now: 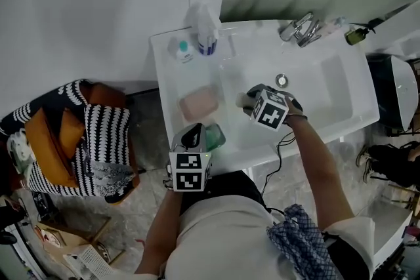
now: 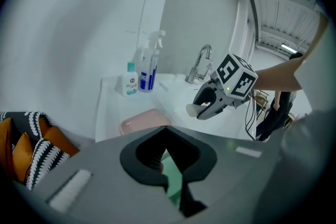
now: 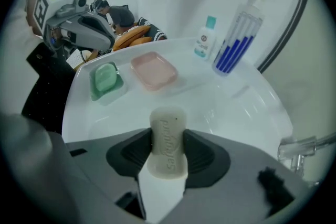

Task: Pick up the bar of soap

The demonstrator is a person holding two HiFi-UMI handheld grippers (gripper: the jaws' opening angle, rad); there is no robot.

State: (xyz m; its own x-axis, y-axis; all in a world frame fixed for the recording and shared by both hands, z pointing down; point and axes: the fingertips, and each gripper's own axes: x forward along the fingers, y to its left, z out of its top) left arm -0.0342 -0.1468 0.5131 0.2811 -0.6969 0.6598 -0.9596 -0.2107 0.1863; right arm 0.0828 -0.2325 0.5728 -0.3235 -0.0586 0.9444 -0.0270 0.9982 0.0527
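Observation:
A beige bar of soap (image 3: 168, 144) stands on end between the pads of my right gripper (image 3: 168, 153), which is shut on it. In the head view that gripper (image 1: 247, 100) hangs over the left part of the white sink basin (image 1: 328, 85), pointing steeply down. My left gripper (image 1: 194, 135) hovers over the sink's front left ledge, just beside a green soap dish (image 1: 214, 136). Its tips (image 2: 164, 131) meet with nothing gripped, and the green dish shows through the gap below them. A green bar lies in that dish (image 3: 106, 80).
An empty pink soap dish (image 1: 200, 103) sits on the left ledge. A small bottle (image 1: 182, 50) and a spray bottle (image 1: 206, 33) stand at the back left corner. The tap (image 1: 302, 29) is at the back. A patterned bag (image 1: 85, 141) lies on the floor, left.

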